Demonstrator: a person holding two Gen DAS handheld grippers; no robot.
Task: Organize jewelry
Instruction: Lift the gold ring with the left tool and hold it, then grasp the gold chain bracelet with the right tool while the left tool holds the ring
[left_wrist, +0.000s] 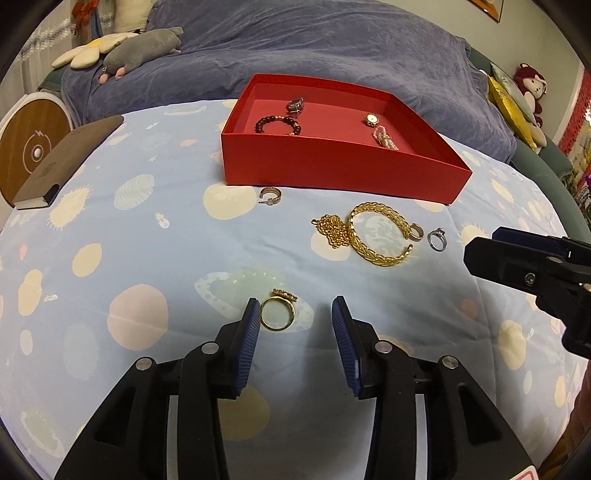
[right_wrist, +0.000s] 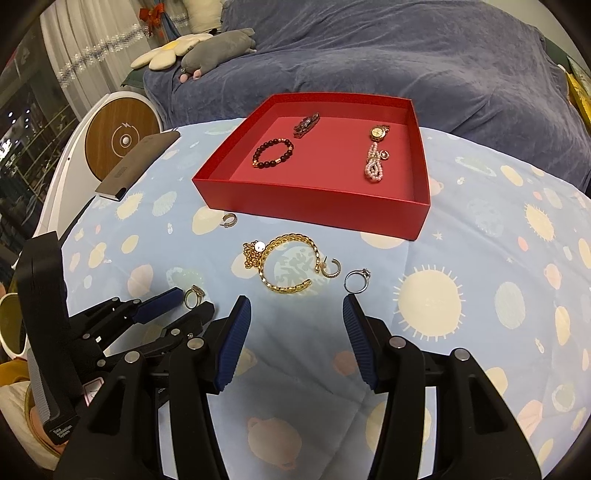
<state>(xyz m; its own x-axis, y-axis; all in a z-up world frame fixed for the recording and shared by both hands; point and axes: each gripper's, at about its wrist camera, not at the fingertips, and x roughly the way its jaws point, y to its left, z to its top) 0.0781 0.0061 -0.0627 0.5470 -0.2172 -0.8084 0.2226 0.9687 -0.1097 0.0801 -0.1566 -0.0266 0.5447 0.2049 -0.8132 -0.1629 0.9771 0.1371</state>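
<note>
A red box holds a dark bead bracelet, a watch, a pearl piece and a dark brooch. On the cloth lie a gold ring, a gold bangle, a gold chain, a silver ring and two hoop earrings. My left gripper is open, the gold ring beside its left pad. My right gripper is open, just before the silver ring.
A brown notebook lies at the table's left edge, with a round wooden device beyond it. A sofa with a purple blanket and plush toys stands behind the table. The cloth has a planet print.
</note>
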